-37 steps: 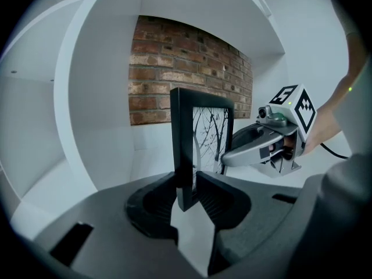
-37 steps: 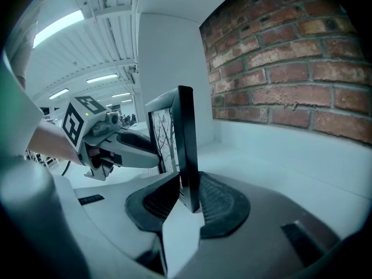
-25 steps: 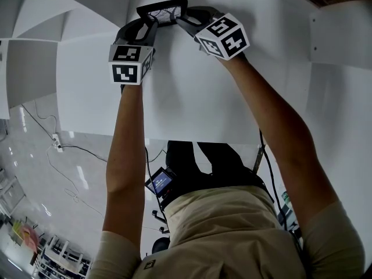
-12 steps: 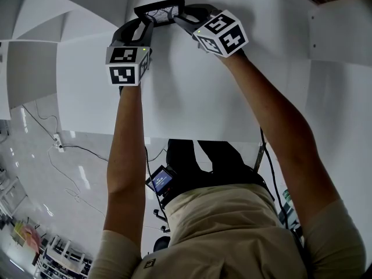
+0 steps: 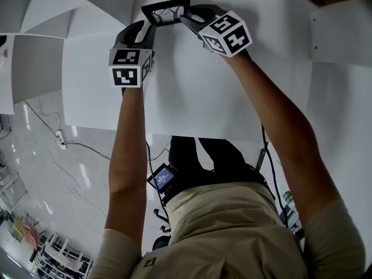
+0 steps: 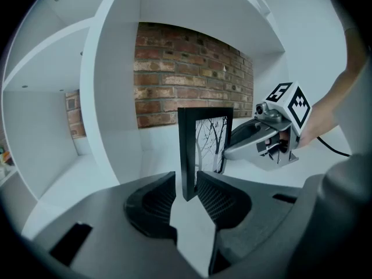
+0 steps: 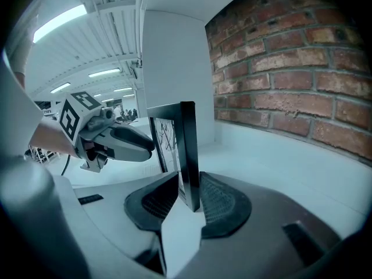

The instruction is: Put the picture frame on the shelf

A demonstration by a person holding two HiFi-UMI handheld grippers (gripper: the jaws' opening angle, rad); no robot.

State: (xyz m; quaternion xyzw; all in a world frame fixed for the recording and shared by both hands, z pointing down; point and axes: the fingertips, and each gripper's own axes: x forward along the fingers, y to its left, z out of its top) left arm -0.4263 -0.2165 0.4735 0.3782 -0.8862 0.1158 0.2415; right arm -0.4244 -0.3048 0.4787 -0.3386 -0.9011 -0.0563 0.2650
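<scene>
The black picture frame point(image 5: 167, 10), with a bare-tree print, is held upright between both grippers at the far end of the white shelf board point(image 5: 192, 92). My left gripper point(image 5: 150, 25) is shut on the frame's left edge; in the left gripper view the frame point(image 6: 203, 147) stands between the pads point(image 6: 216, 201) of that gripper point(image 6: 186, 186). My right gripper point(image 5: 186, 20) is shut on the opposite edge, and the frame point(image 7: 187, 150) sits between its jaws point(image 7: 189, 197). The frame's bottom edge is hidden, so contact with the shelf is unclear.
A brick wall point(image 6: 186, 68) backs the shelf compartment. A white upright divider point(image 6: 110, 97) rises to the left of the frame, with more compartments beyond it. Another white shelf unit point(image 5: 340, 34) is at the right. The floor with cables point(image 5: 58, 138) lies below.
Both grippers and the frame have shifted slightly to the right in the head view. Both grips are unchanged.
</scene>
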